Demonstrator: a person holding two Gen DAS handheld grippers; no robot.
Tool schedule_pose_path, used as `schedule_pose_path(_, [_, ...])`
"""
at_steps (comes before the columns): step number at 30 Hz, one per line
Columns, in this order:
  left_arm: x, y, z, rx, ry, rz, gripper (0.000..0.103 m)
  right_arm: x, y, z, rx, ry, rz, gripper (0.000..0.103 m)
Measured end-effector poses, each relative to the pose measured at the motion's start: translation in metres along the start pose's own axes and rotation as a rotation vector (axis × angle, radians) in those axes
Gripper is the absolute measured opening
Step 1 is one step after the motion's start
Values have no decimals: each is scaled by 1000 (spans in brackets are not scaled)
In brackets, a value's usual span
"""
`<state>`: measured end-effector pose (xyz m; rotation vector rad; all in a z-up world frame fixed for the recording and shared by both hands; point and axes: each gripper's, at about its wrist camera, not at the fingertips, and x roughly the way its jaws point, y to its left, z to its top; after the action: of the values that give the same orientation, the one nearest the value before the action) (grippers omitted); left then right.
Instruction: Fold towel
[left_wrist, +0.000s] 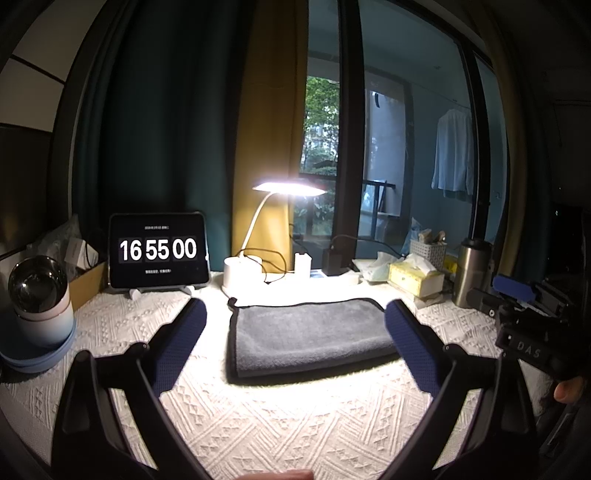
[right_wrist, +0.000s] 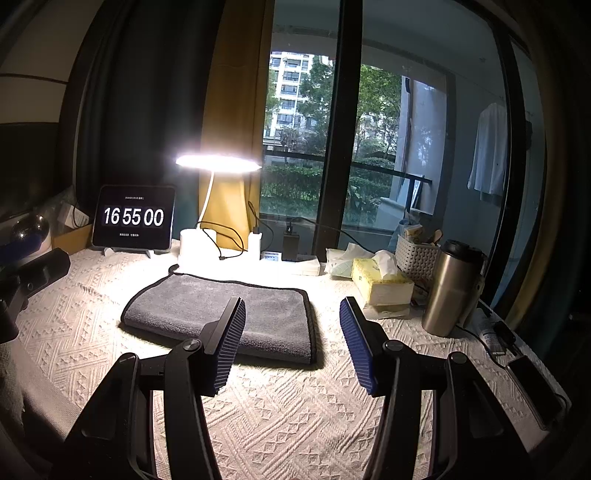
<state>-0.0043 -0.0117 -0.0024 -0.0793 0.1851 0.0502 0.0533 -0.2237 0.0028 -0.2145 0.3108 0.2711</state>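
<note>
Right now my left claw (left_wrist: 293, 317) hangs above the near part of the table, its two blue-padded fingers (left_wrist: 181, 343) spread wide with nothing between them, and the grey towel (left_wrist: 310, 338) shows in the gap ahead. My right claw (right_wrist: 291, 317) is likewise parted and empty, its left finger crossing in front of the towel's near edge in that camera without my being able to tell whether it touches. The towel (right_wrist: 221, 314) lies folded into a flat rectangle with dark piping, on the cream woven tablecloth (left_wrist: 258, 424) toward the back middle of the table, just in front of the lit white desk lamp (left_wrist: 288, 188). At the back left corner a tablet (left_wrist: 159, 251) on a stand reads 16 55 00. Toward the back right stand a yellow tissue box (right_wrist: 380, 284), a white basket (right_wrist: 417, 254) and a steel tumbler (right_wrist: 450, 288). From the left camera my right claw's black body (left_wrist: 532, 321) shows at the right edge.
</note>
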Motion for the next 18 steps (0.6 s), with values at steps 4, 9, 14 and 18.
schedule_pose_path(4, [0, 0, 0, 0, -1, 0, 98, 0, 0, 0, 0, -3, 0, 56])
schedule_pose_path(9, [0, 0, 0, 0, -1, 0, 98, 0, 1, 0, 1, -5, 0, 56])
schedule_pose_path(14, [0, 0, 0, 0, -1, 1, 98, -1, 1, 0, 0, -6, 0, 56])
schedule_pose_path(18, [-2, 0, -1, -7, -3, -4, 98, -1, 0, 0, 0, -5, 0, 56])
